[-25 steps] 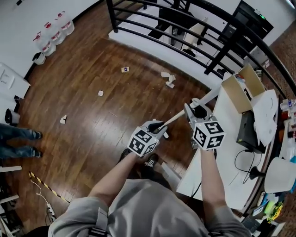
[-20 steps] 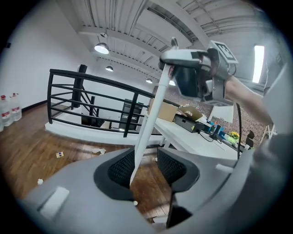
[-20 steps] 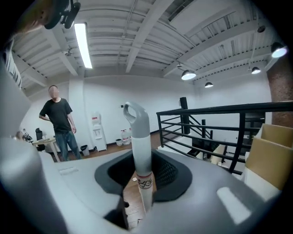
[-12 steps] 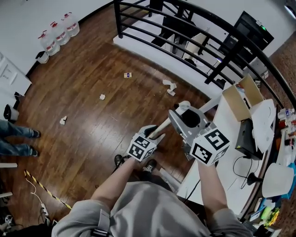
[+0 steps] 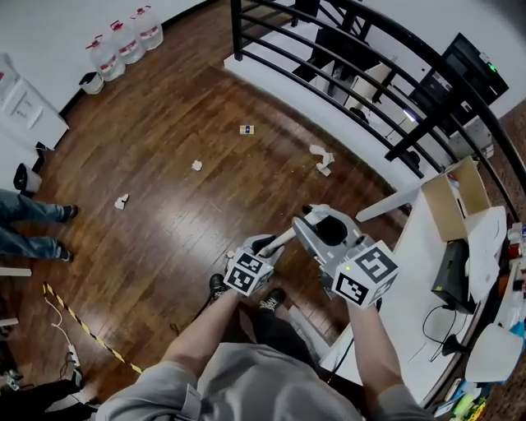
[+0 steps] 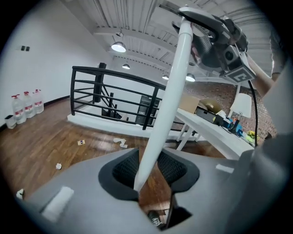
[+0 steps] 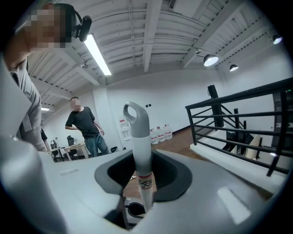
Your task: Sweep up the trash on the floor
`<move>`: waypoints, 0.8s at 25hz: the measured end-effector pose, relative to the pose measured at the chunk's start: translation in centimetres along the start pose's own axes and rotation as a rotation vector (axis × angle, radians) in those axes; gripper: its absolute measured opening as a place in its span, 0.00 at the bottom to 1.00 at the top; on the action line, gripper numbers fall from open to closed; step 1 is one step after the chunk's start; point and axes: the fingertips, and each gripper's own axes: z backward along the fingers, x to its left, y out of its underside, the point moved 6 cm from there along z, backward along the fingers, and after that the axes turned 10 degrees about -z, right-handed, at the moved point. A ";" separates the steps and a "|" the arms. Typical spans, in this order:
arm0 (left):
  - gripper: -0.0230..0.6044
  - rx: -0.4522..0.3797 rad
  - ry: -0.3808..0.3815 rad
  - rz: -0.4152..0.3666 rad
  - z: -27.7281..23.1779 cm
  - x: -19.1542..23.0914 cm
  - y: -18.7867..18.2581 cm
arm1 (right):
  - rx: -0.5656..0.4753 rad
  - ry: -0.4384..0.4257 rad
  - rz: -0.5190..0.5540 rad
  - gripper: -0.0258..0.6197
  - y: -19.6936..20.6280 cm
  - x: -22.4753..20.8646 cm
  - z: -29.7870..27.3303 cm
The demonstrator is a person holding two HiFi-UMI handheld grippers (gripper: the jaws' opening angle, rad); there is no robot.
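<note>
Left gripper (image 5: 266, 243): jaws closing, smooth white round handle (image 5: 283, 238) between, not yet pinched. Right gripper (image 5: 306, 220): clamped on same handle, below grey looped cap (image 7: 135, 118). Long axis 8 to 2 o'clock, cap end uppermost. Crumpled paper scraps (image 5: 322, 159) at 12 o'clock on glossy plank floor (image 5: 164, 148).

A dark brown wooden plank floor (image 5: 164, 148) shines under round ceiling lamps (image 6: 118, 46). A black metal railing (image 5: 237, 29) borders it. A long white table (image 5: 415, 263) stands near the railing, and a plain white wall (image 5: 57, 20) is opposite.
</note>
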 end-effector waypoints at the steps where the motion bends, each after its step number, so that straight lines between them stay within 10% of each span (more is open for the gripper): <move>1: 0.24 0.008 -0.007 0.009 -0.7 0.5 1.0 | 0.008 -0.003 -0.008 0.19 0.9 -0.8 -0.6; 10: 0.24 0.064 -0.004 0.054 -8.8 5.0 8.4 | 0.038 0.024 -0.070 0.19 8.2 -10.2 -5.7; 20: 0.25 0.029 0.046 0.002 -15.4 6.4 5.9 | 0.003 0.146 -0.034 0.19 7.0 -16.0 -4.5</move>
